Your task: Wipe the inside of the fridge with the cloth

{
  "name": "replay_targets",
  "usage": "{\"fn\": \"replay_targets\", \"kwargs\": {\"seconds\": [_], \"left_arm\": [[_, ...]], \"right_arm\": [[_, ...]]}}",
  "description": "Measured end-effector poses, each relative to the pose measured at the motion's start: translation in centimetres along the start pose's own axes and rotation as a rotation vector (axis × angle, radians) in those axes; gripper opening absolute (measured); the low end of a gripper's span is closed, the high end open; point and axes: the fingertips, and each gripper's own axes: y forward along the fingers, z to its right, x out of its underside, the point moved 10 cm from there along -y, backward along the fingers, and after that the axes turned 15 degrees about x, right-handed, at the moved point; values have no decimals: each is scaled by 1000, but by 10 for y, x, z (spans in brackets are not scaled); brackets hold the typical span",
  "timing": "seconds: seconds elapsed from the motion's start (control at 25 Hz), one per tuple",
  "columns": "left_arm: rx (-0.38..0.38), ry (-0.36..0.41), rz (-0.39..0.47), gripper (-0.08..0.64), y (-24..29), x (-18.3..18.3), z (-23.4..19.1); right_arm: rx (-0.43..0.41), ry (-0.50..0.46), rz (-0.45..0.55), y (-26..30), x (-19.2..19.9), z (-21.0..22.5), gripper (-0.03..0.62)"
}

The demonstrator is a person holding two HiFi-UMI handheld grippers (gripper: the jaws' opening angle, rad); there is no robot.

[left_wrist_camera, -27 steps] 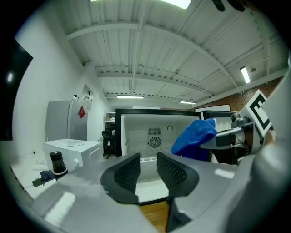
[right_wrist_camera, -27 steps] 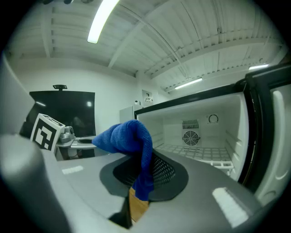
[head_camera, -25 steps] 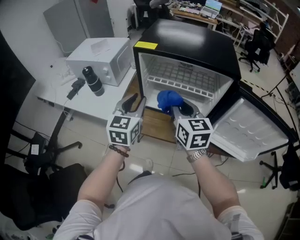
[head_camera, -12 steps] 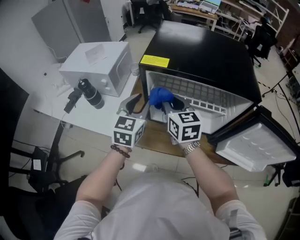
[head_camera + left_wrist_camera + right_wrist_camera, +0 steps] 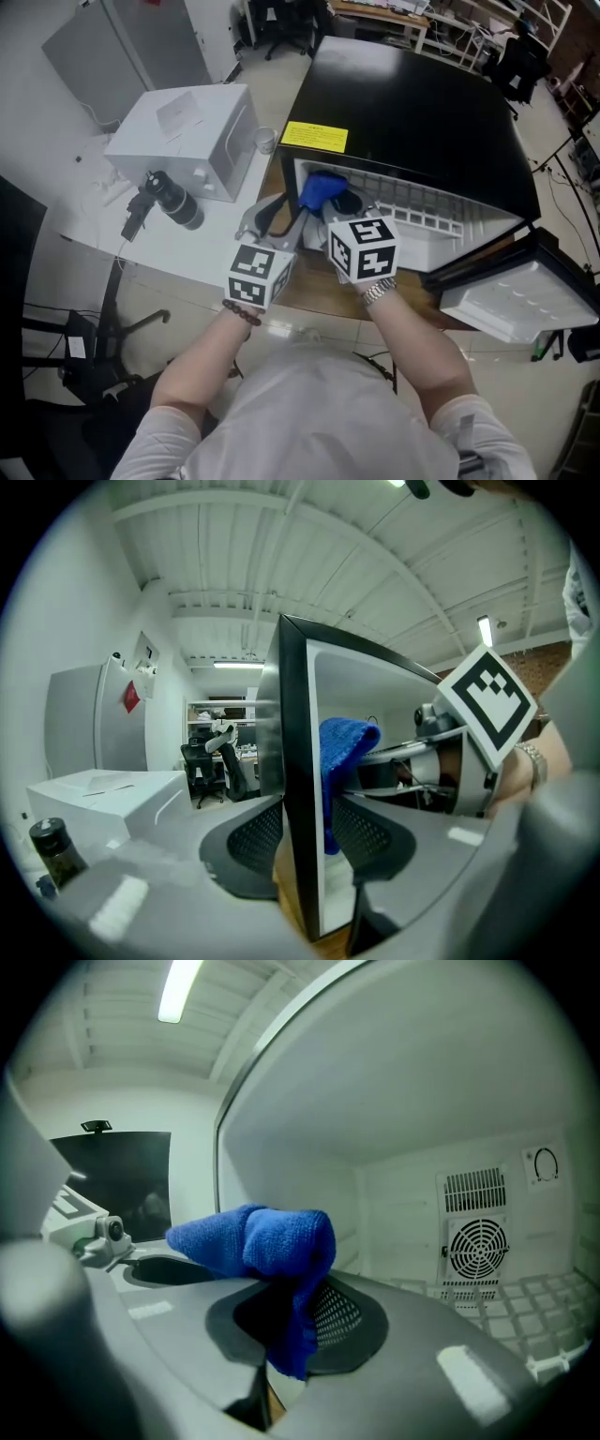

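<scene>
Head view: fridge (image 5: 422, 94) on wood (image 5: 309, 286), desks (image 5: 394, 14) beyond.

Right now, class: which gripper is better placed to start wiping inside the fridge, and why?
Right. The right gripper is shut on the blue cloth at the fridge opening; the left gripper, jaws just opening, only straddles its side wall.

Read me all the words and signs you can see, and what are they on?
Nothing here can be read.
On the fridge's black top, a yellow label: print too small.
On the grey cabinet, a red sign: too blurred.
On the marker cubes: black-and-white patterns, no words.
</scene>
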Motion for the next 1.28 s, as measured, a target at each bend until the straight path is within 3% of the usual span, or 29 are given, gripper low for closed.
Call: {"fn": "replay_targets", "kwargs": {"seconds": [1.28], "left_arm": [[26, 25, 1, 158, 7, 1, -8]], "right_arm": [[220, -4, 56, 61, -11, 22, 40]]}}
